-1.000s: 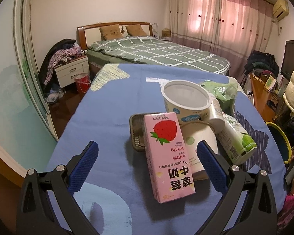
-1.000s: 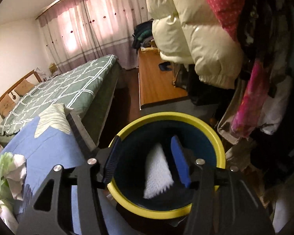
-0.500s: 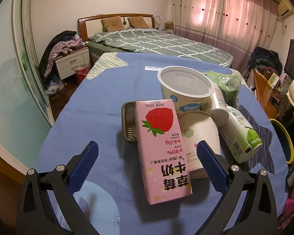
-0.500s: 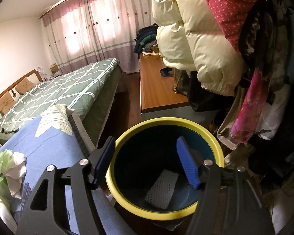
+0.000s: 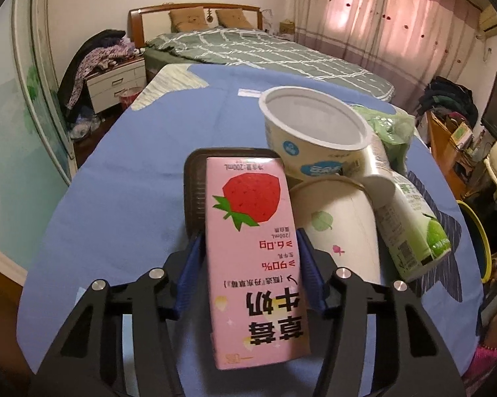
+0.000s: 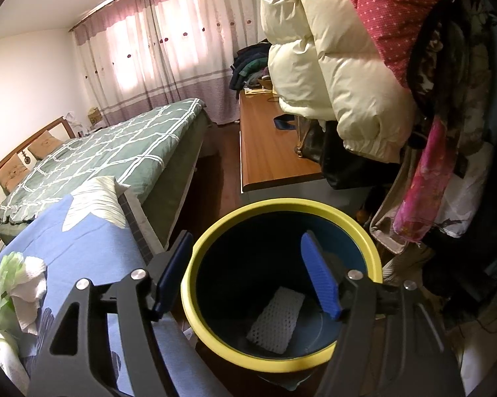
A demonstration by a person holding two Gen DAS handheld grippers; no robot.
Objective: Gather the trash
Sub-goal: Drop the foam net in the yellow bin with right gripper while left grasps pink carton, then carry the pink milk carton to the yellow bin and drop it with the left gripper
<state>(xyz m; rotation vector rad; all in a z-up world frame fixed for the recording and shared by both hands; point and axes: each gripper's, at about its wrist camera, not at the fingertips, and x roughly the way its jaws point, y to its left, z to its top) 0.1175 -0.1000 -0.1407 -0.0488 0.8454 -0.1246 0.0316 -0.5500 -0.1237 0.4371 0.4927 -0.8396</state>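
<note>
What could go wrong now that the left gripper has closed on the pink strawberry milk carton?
The left gripper grips the pink strawberry milk carton beside the paper cup with a leaf print; lifting may nudge it and topple the white plastic tub leaning above. The carton rests on a dark tray, which may shift.

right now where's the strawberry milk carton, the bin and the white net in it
strawberry milk carton (image 5: 248,231), left wrist view, its pink front face
bin (image 6: 281,206), right wrist view, its yellow rim
white net (image 6: 276,319), right wrist view, its middle
</note>
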